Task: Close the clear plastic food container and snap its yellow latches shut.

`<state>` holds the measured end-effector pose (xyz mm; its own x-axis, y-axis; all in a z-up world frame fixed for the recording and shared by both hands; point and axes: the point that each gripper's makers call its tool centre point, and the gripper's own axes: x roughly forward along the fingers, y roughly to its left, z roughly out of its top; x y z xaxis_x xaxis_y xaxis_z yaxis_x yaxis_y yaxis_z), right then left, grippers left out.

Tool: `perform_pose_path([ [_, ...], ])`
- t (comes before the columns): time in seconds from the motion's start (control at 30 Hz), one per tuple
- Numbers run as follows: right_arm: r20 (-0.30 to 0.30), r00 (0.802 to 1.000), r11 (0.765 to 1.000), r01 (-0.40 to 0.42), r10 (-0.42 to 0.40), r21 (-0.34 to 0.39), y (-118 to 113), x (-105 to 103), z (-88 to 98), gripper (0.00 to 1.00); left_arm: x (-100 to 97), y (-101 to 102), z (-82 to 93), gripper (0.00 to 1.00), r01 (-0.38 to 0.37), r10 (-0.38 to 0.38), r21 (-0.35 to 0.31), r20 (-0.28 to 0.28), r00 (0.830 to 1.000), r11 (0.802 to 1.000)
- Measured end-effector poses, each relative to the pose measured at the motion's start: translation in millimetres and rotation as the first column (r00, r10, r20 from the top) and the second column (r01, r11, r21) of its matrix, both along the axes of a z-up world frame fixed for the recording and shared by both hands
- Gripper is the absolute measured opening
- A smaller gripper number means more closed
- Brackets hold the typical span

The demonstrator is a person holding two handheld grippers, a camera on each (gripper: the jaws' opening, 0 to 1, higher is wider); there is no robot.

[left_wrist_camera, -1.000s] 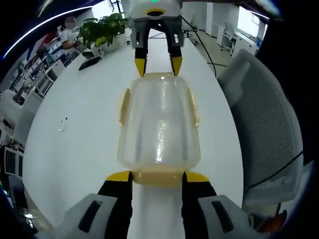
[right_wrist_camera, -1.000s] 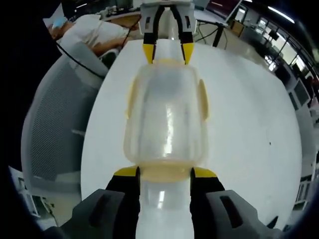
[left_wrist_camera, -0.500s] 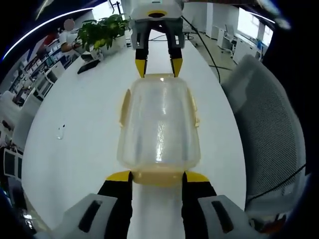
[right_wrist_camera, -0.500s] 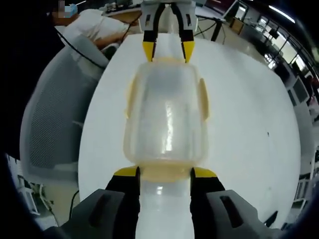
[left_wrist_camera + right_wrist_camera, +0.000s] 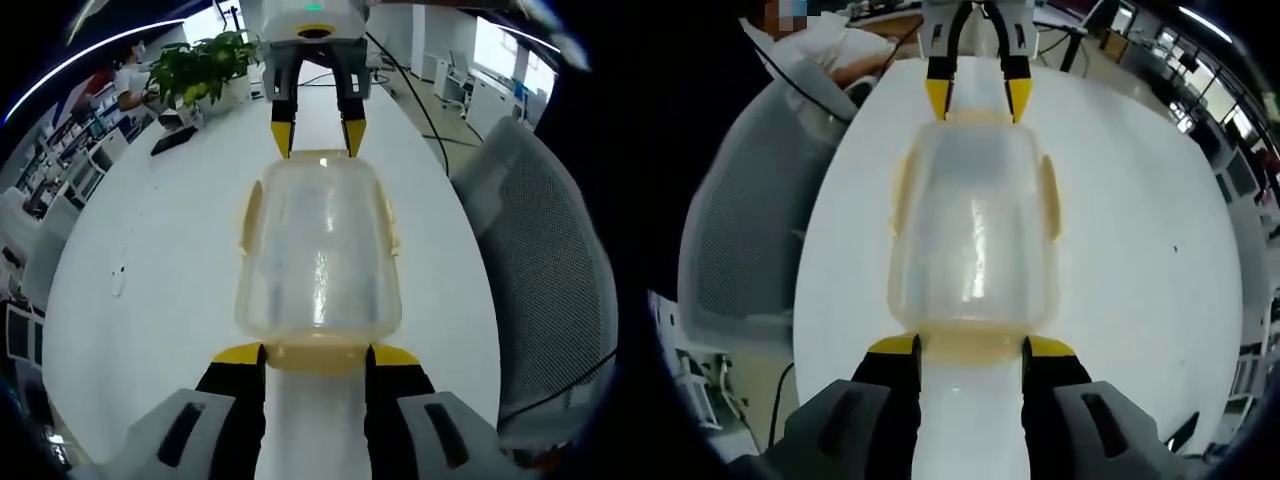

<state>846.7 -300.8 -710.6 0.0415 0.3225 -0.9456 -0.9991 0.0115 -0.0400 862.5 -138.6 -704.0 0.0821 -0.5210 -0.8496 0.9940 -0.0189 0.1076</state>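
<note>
Clear container (image 5: pixel 320 250) lies on white counter (image 5: pixel 160 260), lid on. Left gripper (image 5: pixel 316 355) spread at near end, yellow tips flanking end latch (image 5: pixel 318 354); right gripper (image 5: pixel 967 347) spread likewise at opposite end. Side latches (image 5: pixel 1049 195) seemingly down, hard to tell. Mesh chair (image 5: pixel 545 260) right.

Lighting was bright and even, with glare streaks on the clear container (image 5: pixel 320 255) and strong fisheye bending at the edges.

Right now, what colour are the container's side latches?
Pale yellow; the side latches on the clear container show best in the right gripper view.
</note>
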Motion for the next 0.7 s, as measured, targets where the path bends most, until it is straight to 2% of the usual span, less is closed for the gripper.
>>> perform_pose_path([
  [0.7,-0.004,1.0,0.999,0.005,-0.005,-0.042,-33.0,2.6,-8.6,0.36,3.4,-32.9,-6.3,0.32,0.008,-0.008,-0.021,-0.004,1.0,1.0],
])
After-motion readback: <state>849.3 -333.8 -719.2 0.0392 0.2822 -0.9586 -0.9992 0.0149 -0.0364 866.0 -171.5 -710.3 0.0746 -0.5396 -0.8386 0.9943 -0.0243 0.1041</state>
